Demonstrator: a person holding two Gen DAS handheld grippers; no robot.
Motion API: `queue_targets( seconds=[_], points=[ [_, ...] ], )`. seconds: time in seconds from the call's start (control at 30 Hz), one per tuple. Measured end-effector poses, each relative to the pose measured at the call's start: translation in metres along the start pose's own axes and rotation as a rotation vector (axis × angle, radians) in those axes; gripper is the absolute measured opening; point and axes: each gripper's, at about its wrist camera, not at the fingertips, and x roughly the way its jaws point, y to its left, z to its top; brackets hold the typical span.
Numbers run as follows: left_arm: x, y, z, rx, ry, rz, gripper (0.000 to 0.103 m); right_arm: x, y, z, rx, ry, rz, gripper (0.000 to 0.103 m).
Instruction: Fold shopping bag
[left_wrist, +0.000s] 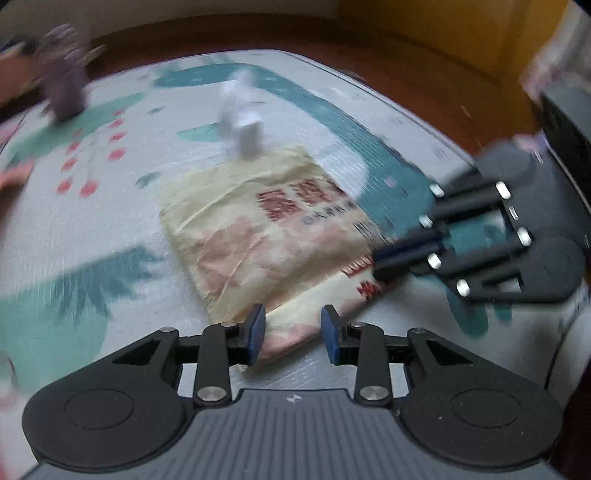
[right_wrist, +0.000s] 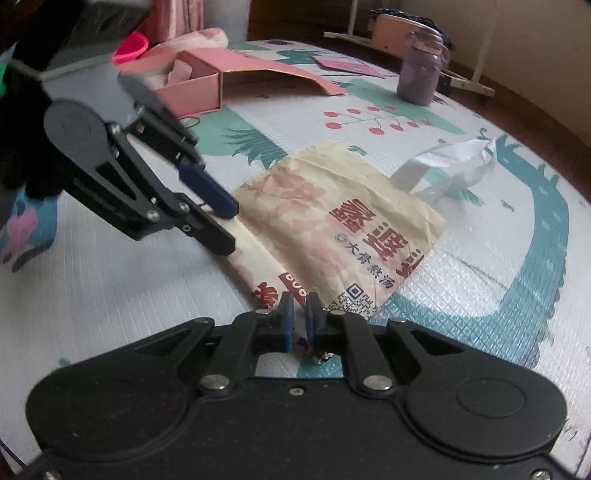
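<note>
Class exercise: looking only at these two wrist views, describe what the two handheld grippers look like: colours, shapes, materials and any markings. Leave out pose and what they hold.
Both the left gripper and the right gripper share one design: matte black linkage arms with silver pivot pins, two round black discs at the base, and blue pads lining the fingertips. The left gripper's body is ribbed grey, with a small pale logo. No cables show.

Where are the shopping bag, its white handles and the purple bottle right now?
shopping bag (right_wrist: 332, 206): right wrist view, on its printed cream face.
white handles (right_wrist: 447, 162): right wrist view, on the strap loop beyond the bag.
purple bottle (right_wrist: 419, 79): right wrist view, on its body.
</note>
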Motion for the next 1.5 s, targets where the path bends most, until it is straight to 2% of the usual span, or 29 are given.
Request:
queue_targets(
  seconds=[0.17,0.33,0.57,0.7,0.77,0.87,0.97,1.13,1.27,1.37,1.47,1.5],
  points=[
    [-0.001,-0.032,-0.006,0.395,0.024,0.097,0.034,-0.001,-0.005,0.000,-0.004,-0.001,0.027,0.008],
    [-0.001,-0.051,-0.016,0.655,0.009,0.127,0.026,-0.001,-0.013,-0.002,0.012,-0.011,0.075,0.008],
    [-0.002,-0.044,-0.025,0.755,-0.034,0.104,0.025,0.001,-0.021,-0.002,0.030,-0.014,0.122,0.008],
    [0.000,-0.044,-0.034,0.937,-0.058,0.103,0.025,0.002,-0.025,-0.002,0.041,-0.016,0.149,0.008],
    [0.001,-0.045,-0.033,0.984,-0.043,0.105,0.025,0.003,-0.027,-0.003,0.047,-0.017,0.162,0.008],
    [0.003,-0.042,-0.035,1.011,-0.056,0.097,0.025,0.005,-0.031,-0.002,0.063,-0.018,0.177,0.008],
    [0.003,-0.039,-0.037,0.980,-0.072,0.088,0.025,0.006,-0.035,-0.002,0.071,-0.017,0.199,0.008],
    [0.007,-0.021,-0.028,0.899,-0.080,-0.004,0.025,0.011,-0.039,0.001,0.090,-0.025,0.214,0.008],
    [0.009,-0.019,-0.015,0.848,-0.019,-0.054,0.019,0.012,-0.039,0.001,0.107,-0.027,0.219,0.008],
    [0.009,-0.017,-0.013,0.770,-0.007,-0.061,0.015,0.006,-0.030,0.001,0.055,-0.018,0.201,0.008],
    [0.006,-0.008,-0.015,0.635,-0.023,-0.089,0.015,-0.005,-0.020,-0.006,-0.026,-0.033,0.186,0.008],
    [0.007,-0.002,-0.014,0.578,-0.026,-0.110,0.015,-0.010,-0.016,-0.009,-0.075,-0.043,0.185,0.013]
  ],
)
